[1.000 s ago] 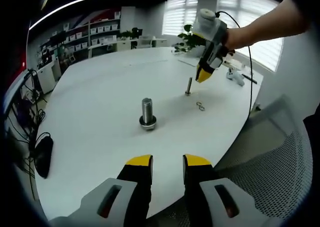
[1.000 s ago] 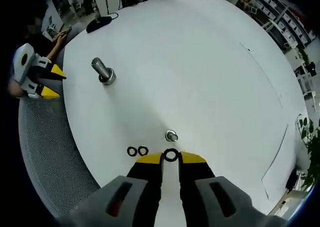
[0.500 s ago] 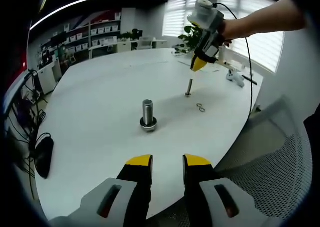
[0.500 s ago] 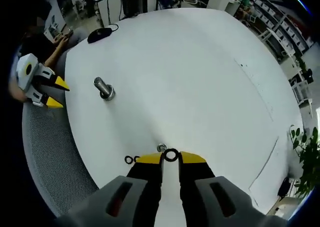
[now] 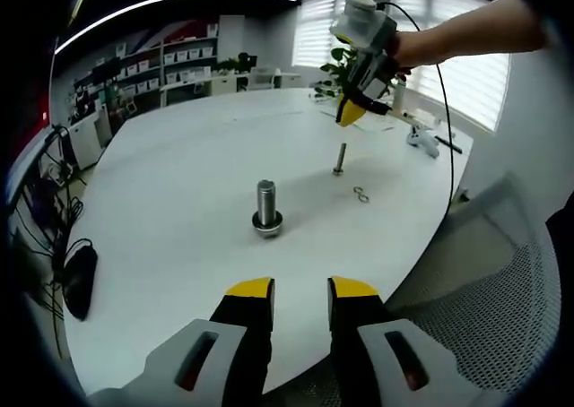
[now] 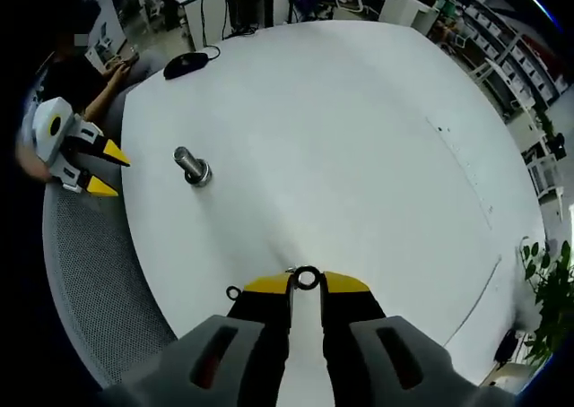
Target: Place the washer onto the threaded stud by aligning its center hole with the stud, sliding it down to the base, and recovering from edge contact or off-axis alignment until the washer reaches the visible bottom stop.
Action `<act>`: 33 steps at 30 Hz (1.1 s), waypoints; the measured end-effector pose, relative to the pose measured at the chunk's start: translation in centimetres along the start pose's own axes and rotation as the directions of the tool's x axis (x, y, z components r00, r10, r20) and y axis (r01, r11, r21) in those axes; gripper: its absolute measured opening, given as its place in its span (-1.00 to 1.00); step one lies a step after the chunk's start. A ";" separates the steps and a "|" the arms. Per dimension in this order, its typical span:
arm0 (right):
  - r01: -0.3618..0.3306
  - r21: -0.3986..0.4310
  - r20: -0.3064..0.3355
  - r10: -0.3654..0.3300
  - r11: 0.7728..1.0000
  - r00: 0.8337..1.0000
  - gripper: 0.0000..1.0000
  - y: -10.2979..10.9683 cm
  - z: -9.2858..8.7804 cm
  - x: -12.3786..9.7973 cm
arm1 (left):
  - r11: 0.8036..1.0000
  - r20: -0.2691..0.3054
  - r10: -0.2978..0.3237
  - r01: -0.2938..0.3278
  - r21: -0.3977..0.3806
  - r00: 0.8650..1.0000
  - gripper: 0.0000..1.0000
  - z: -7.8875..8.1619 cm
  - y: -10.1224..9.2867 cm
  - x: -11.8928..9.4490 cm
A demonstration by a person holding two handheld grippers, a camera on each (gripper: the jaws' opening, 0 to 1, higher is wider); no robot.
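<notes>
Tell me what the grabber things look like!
Each gripper has two black jaws with bright yellow tips and light grey shells behind them, as on the left gripper and the right gripper. In the left gripper view, the right gripper has a grey body, with a thin black cable trailing from it.

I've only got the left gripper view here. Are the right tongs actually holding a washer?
Observer: Yes. In the right gripper view a washer sits pinched between the tips of the right tongs.
Operator: Is it lined up over the thin stud?
Observer: Not quite. The top of the thin stud peeks out beside the washer, toward that view's left, not through its hole.
Operator: Any spares close by?
Observer: One spare washer lies on the table beside the tongs.
</notes>
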State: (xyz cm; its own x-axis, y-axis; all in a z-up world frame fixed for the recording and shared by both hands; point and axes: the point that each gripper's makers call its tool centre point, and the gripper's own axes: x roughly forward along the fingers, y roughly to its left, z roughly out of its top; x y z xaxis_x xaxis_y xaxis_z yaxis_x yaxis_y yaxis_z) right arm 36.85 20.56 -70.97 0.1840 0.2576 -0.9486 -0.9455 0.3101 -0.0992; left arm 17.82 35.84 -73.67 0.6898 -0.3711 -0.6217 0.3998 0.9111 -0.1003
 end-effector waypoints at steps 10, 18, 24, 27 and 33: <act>-0.029 -0.019 -0.043 0.028 0.999 0.999 -0.73 0.7 -1.2 1.8 | 1.000 -0.006 -0.001 0.001 0.000 1.000 -0.57 -0.1 0.0 0.0; -0.033 -0.020 -0.055 0.032 0.999 0.998 -0.73 0.7 -1.5 2.2 | 1.000 -0.009 -0.002 0.002 -0.001 1.000 -0.57 -0.2 -0.1 0.0; -0.035 -0.018 -0.059 0.034 0.999 0.998 -0.72 0.7 -1.6 2.5 | 1.000 -0.013 -0.002 0.002 0.000 1.000 -0.57 -0.3 -0.1 0.1; -0.030 -0.016 -0.062 0.029 0.999 0.998 -0.72 0.4 -1.5 2.3 | 1.000 -0.015 -0.003 0.003 0.000 1.000 -0.57 -0.3 -0.1 0.1; -0.031 -0.015 -0.070 0.030 0.999 0.997 -0.72 0.4 -2.0 2.4 | 1.000 -0.014 -0.003 0.003 -0.001 1.000 -0.57 -0.4 -0.1 0.1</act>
State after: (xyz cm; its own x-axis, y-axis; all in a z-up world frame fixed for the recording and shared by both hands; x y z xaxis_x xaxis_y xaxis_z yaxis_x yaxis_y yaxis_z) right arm 36.40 19.43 -73.94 0.1361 0.2026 -0.9698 -0.9548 0.2880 -0.0738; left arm 17.62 35.81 -74.02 0.6799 -0.3712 -0.6324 0.4010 0.9103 -0.1032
